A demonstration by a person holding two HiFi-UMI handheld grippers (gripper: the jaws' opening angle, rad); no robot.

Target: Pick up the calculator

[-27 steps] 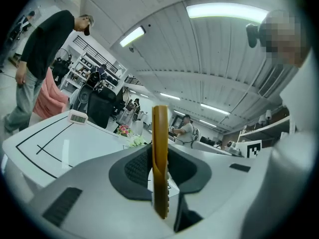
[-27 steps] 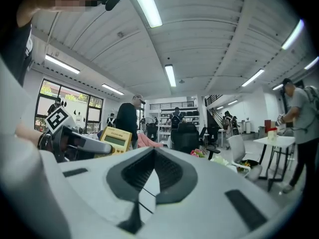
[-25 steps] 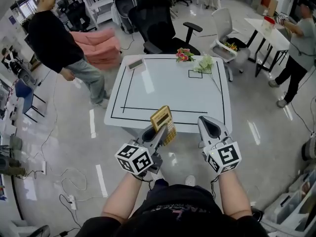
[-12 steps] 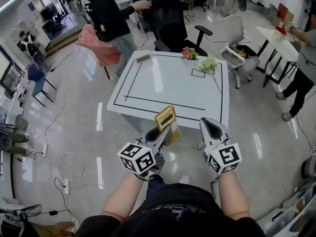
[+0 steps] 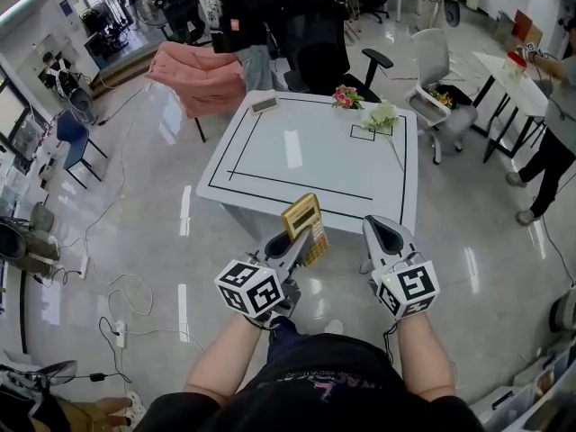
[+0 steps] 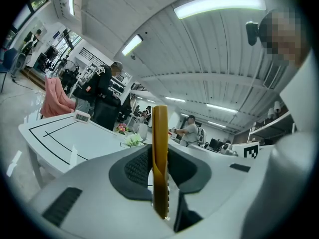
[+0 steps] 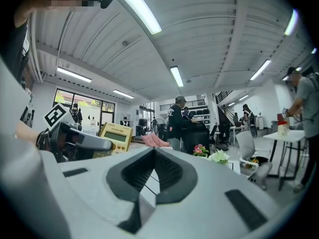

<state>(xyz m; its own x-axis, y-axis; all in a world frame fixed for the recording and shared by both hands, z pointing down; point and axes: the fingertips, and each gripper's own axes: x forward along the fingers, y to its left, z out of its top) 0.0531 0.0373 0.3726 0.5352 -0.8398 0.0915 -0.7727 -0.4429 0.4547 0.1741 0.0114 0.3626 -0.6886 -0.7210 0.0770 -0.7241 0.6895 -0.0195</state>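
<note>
gripping the gold calculator (image 5: 303, 225) by its lower part, the left gripper (image 5: 290, 239) is seen with its jaws drawn narrow, the pads pressed on both faces of the thin body. in the left gripper view the calculator is seen edge-on, standing upright between the dark pads. it is held in the air just off the near edge of the white table (image 5: 297, 156), above the glossy floor, with its display end uppermost and its keys lower down. the right gripper (image 5: 385, 229) is held level just to the right of it, apart from it, with its jaws brought fully together and nothing between them.

a black outline is marked round the tabletop, and a small black rectangle (image 5: 362, 133) is drawn near the far right corner. at the far edge a bunch of pink flowers (image 5: 341, 98) is laid, and white flowers (image 5: 382, 113) lie just right of it, beside the small rectangle. a small grey display device (image 5: 264, 105) is set at the far left corner. beyond the table a black office chair (image 5: 319, 39) is placed, with pink fabric (image 5: 200, 75) to its left and a white chair (image 5: 439, 66) to its right. a person in dark clothes (image 5: 238, 7) stands by the black chair.
</note>
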